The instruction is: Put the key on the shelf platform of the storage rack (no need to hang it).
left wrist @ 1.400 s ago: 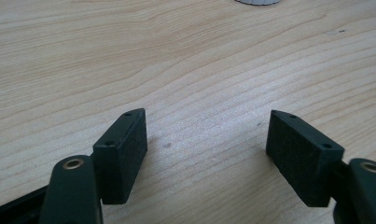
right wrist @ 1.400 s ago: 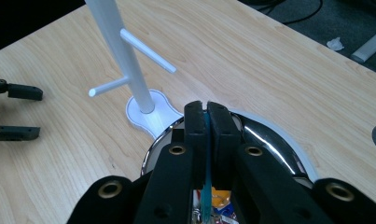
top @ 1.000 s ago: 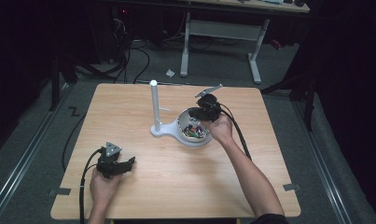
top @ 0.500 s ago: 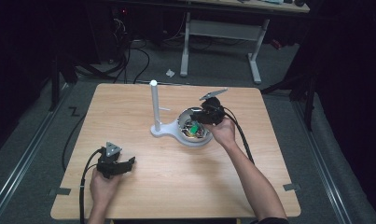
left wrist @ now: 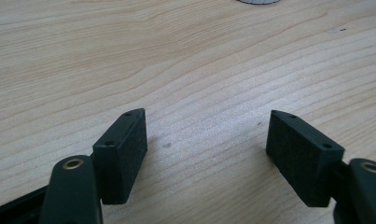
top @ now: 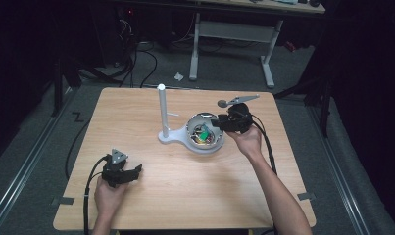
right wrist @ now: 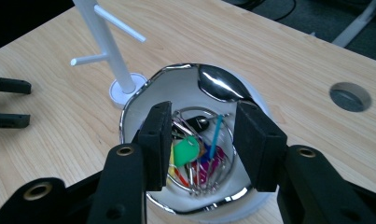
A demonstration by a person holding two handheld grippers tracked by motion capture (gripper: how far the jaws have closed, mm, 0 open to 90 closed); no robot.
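— Where's the bunch of keys?

— In the bowl (right wrist: 195, 70), a white one with a chrome rim, just beside the foot of the white stand (right wrist: 112, 51). From the right gripper view the keys (right wrist: 195, 158) lie in a loose heap on a wire ring: a green tag, a blue strip, a red and purple bit, a dark fob. From the high view the bowl (top: 195, 147) sits near the table's middle, the stand (top: 162, 110) on its left.

— Which way do they point?

— The blue strip runs up and slightly right in that view, toward the bowl's far wall. The heap as a whole has no clear long axis.

— And the right gripper (right wrist: 204, 144)?

— Above the bowl, jaws apart; they have just been opening. The keys show in the gap below, neither pad pressing on them. In the high view it (top: 219, 121) hangs over the bowl's right rim.

— The left gripper (left wrist: 206, 140)?

— Jaws wide apart over bare table (left wrist: 185, 56), nothing between them. The high view has it (top: 134, 171) near the table's front left, well apart from the bowl.
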